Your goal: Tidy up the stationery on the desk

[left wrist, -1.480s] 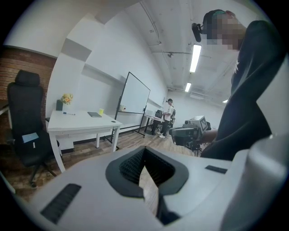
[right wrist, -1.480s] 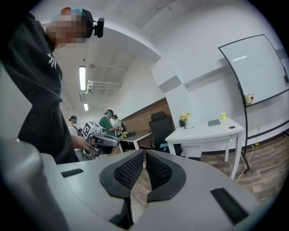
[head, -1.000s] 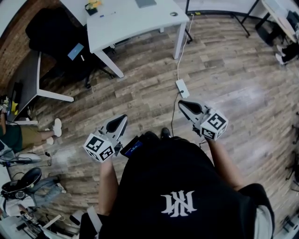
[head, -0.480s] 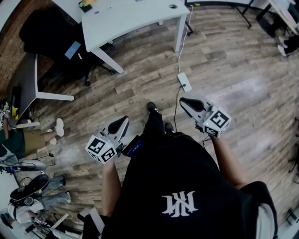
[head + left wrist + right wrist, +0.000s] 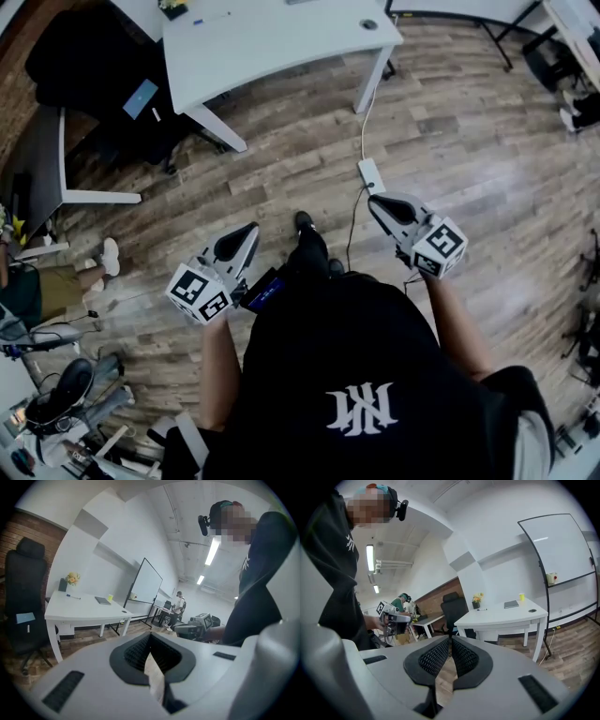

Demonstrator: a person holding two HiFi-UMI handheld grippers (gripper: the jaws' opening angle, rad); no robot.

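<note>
So the left claw (image 5: 246,232) and right claw (image 5: 377,201) are both pinched tight, empty. The tabletop (image 5: 272,42) is well ahead across the floor (image 5: 281,178).

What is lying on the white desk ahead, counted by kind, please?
Flower pot: 1
Pen: 1
Notebook: 1
Small yellow object: 1
Total: 4
</note>
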